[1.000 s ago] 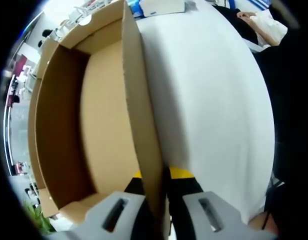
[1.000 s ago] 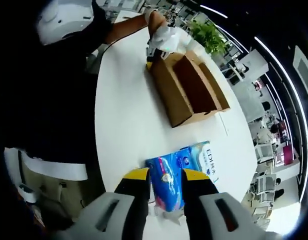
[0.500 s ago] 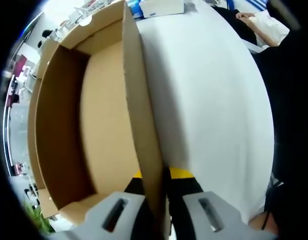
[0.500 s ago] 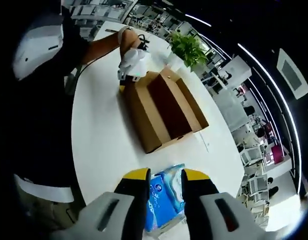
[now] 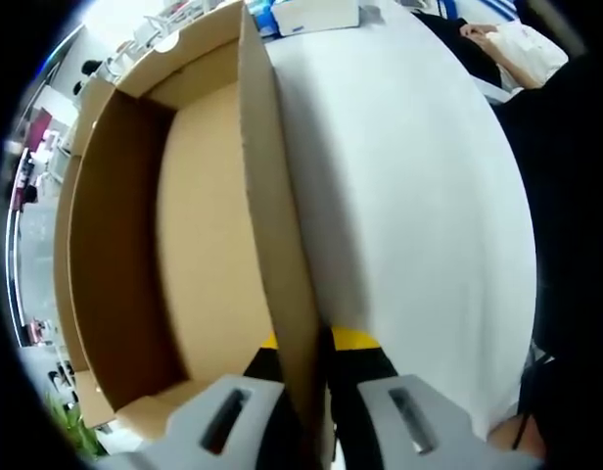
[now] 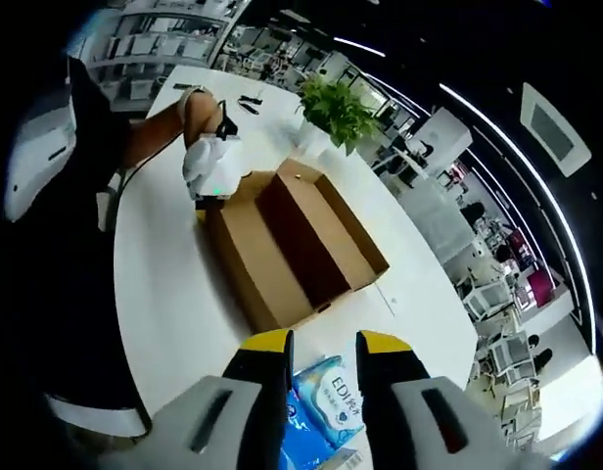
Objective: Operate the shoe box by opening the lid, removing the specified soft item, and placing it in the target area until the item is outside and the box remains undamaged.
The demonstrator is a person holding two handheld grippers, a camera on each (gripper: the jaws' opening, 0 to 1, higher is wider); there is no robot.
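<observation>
1. Shoe box (image 6: 292, 250) sat open on the white table (image 6: 164, 294), its wall pinched between the left gripper (image 5: 303, 377) jaws
2. Right gripper (image 6: 324, 345) jaws stood apart above the blue tissue pack (image 6: 326, 406) marked "EDI", gripping nothing

The shoe box (image 5: 194, 245) is showing plain tan cardboard inside, its walls (image 6: 282, 250) reading darker brown in shadow, and it is sitting on a white table (image 5: 409, 196). The tissue pack (image 6: 316, 411) is showing bright blue with white lettering — the right gripper (image 6: 323, 345) and left gripper (image 5: 301, 343) are both showing yellow tips on black fingers, over grey bases. A potted plant (image 6: 333, 110) is showing green leaves behind the box.
</observation>
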